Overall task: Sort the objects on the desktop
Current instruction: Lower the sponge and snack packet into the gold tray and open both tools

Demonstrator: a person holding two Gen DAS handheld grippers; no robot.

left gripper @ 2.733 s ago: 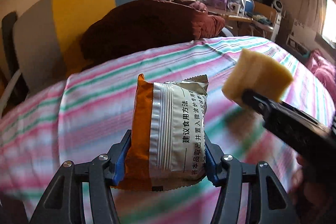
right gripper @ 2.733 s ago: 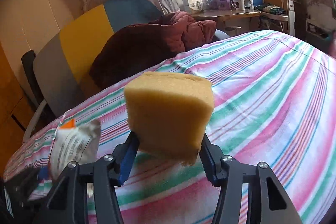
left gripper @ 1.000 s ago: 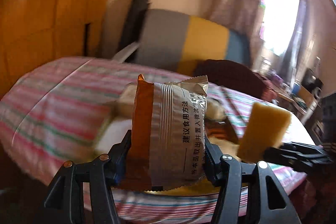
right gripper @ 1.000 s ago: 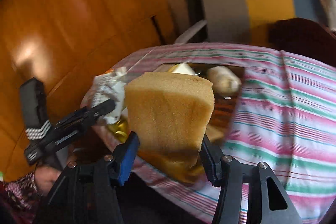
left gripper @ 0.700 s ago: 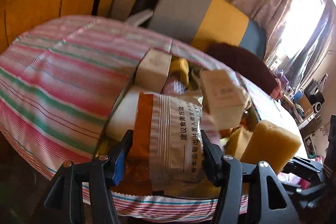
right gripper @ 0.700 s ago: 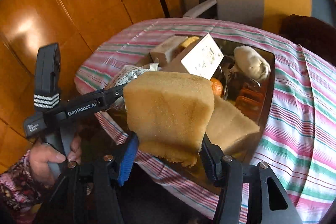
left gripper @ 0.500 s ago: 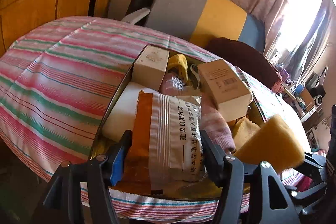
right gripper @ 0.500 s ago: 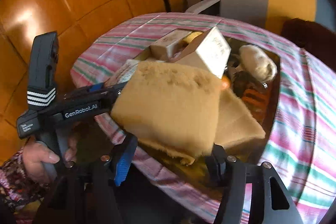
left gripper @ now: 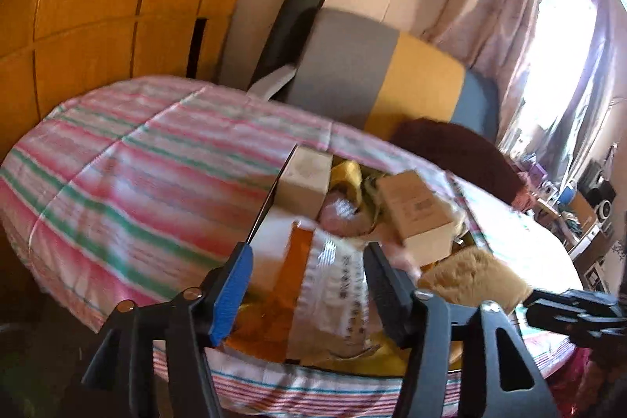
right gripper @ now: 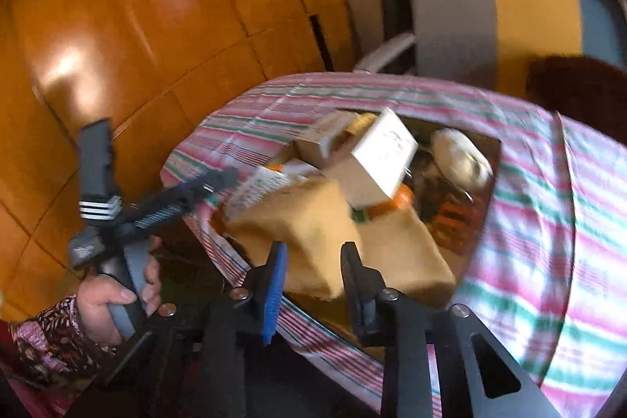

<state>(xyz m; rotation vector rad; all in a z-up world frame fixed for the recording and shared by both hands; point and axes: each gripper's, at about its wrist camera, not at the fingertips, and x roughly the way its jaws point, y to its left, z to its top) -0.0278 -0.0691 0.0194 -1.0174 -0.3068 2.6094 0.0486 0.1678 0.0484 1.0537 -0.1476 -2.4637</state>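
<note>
Soft, light sponge (right gripper: 309, 234) dropped past shut right gripper (right gripper: 313, 267); crinkly snack packet (left gripper: 329, 285) loose between closing left gripper (left gripper: 309, 285) jaws

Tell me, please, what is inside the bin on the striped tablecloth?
The bin holds cardboard boxes, yellow sponges, a snack packet and a white bundle; anything underneath is covered.

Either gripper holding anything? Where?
Left gripper: nothing; snack packet lies loose between its closing jaws. Right gripper: shut at near corner of sponge; grip unclear.
</note>
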